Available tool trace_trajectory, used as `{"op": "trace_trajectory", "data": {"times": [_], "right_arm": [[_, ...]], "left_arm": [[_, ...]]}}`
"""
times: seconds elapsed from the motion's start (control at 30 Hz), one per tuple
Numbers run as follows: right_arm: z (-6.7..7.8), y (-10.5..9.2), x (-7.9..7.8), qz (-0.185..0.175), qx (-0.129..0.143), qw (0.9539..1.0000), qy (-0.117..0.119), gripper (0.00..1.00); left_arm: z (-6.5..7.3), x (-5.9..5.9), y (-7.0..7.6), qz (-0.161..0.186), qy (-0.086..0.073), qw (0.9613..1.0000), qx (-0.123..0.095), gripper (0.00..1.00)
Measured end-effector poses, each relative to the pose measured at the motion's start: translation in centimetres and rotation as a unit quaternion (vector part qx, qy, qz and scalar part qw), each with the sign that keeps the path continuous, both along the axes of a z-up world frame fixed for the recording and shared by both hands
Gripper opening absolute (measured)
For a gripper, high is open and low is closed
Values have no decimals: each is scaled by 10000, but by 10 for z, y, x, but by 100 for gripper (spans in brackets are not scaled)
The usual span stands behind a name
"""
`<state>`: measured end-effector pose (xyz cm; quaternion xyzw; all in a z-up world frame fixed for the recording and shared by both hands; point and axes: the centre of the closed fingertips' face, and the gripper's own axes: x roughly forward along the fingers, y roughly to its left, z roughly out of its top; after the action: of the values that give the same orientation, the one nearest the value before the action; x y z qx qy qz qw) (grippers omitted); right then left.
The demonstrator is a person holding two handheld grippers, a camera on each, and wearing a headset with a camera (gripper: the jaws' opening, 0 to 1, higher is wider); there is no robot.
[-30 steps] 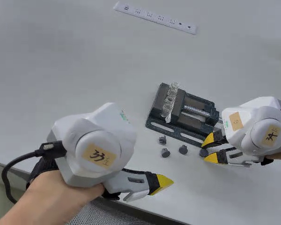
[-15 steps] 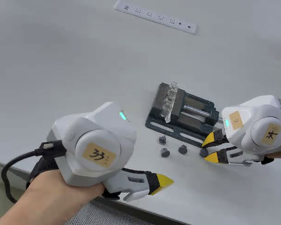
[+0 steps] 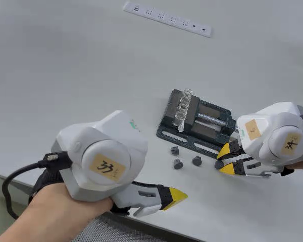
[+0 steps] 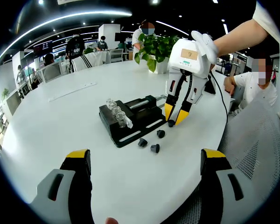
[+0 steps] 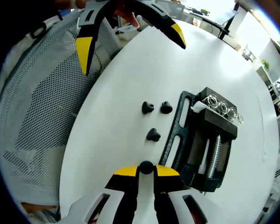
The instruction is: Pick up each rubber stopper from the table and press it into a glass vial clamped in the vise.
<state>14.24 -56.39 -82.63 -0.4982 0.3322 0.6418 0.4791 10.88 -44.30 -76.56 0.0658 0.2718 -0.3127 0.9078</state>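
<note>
Pinching a stopper (image 5: 145,167) with the right gripper (image 5: 146,171): jaws drawn in to about the stopper's width, yellow tips against it on either side in the right gripper view. Stopper's base down on the bench (image 3: 65,75). Cannot tell how firm the hold. Position: just off the screw end of the vise (image 3: 210,132), on the side toward the near edge of the bench.

Holding the left gripper (image 4: 145,158) above the near edge of the bench, jaws spread wide, nothing between them. Gripped from below by a hand (image 3: 55,217), with a black cable (image 3: 12,184) looping off the rear.

Logged on the bench between the vise and the near edge: three loose stoppers (image 3: 178,163), dark, none touching another. Two close together opposite the vial end of the vise, the third nearer the pinched stopper. All three well apart from the left gripper.

Vise dark, flat on the bench, nearer the near edge than the far one. Clamped between its jaws, at the end away from the right gripper: a row of glass vials (image 3: 182,107), upright, side by side, mouths open. Bare screw showing behind the clamped row.

Also noted: white power strip (image 3: 166,18) lying toward the far edge of the bench; grey mesh panel (image 5: 32,121) just beyond the near edge, seen in the right gripper view.
</note>
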Motion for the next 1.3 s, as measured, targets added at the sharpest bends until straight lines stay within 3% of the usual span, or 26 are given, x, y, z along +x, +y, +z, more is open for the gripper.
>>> {"op": "trace_trajectory", "data": {"times": [0.33,0.57,0.73,1.13,1.3], "right_arm": [[2,2,-1,60,-37,10000,31,7],[19,14,9,-129,200,9996,147,6],[34,21,24,-105,215,9997,109,6],[71,49,75,44,213,9997,68,6],[80,67,94,205,218,9995,-79,6]], "left_arm": [[1,1,3,4,-6,10000,6,97],[2,6,10,38,-28,10000,32,98],[1,10,16,-102,-67,9997,203,98],[8,25,20,-99,-125,9997,172,98],[7,27,20,-50,-102,9999,119,98]]}}
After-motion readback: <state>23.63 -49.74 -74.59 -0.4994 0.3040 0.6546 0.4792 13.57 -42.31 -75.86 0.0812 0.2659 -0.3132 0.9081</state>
